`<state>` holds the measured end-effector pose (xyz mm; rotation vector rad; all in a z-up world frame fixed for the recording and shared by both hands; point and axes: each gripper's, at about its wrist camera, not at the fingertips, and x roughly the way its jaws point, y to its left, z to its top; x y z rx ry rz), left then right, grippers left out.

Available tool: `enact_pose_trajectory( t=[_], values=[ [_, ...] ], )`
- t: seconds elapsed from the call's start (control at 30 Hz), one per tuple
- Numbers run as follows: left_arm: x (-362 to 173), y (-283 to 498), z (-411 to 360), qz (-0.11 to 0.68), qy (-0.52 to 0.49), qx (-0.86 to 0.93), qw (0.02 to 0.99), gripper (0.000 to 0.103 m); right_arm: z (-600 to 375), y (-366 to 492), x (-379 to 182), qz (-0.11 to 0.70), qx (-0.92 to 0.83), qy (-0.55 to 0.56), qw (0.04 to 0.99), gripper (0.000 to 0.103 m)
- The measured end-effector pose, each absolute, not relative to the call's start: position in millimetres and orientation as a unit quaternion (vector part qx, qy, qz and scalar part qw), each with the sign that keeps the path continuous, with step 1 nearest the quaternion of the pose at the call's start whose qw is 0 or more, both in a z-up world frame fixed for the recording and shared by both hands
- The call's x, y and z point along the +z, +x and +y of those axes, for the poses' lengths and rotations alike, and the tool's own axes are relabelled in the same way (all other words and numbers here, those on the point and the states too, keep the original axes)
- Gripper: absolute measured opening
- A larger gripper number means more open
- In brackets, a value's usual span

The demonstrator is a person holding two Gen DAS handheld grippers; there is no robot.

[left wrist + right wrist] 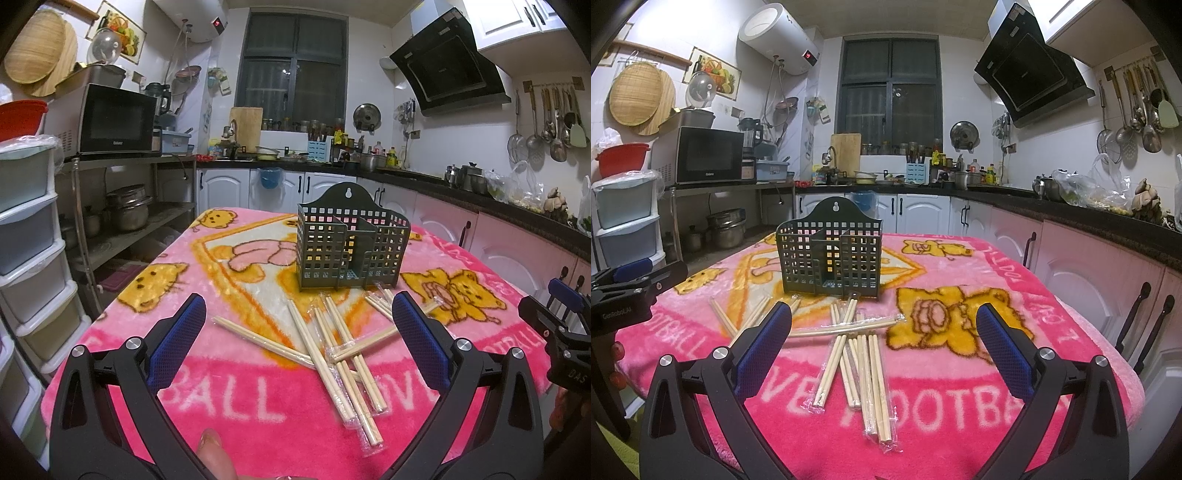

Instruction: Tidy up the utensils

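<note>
Both grippers hover wide open and empty over the table: the left gripper (299, 325) low in its frame, the right gripper (884, 328) likewise. The chopsticks (857, 354) lie wrapped in clear sleeves, crossed in a loose heap at the frame's centre on the pink blanket (960, 402), just in front of the holder (829, 258), which stands upright and looks empty, above centre. The likely trouble is the heap itself: pairs overlap, so closing on one may drag or flick its neighbours, and the slick sleeves could slip between the pads. The soft blanket may let a thin pair sink, making a clean pinch harder. The light holder could tip if nudged. Counter clutter sits well behind, out of the way.
</note>
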<state>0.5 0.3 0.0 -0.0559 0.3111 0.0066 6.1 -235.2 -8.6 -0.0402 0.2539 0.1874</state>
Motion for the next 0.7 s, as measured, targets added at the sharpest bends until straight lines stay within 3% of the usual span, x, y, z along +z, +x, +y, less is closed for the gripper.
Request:
enact_pose_trajectory(
  t=[0.7],
  values=[
    [0,6,15,0.168,-0.065,0.024,0.983,0.093,-234,16,-7,0.145,0.096,-0.03,0.984,0.097]
  ],
)
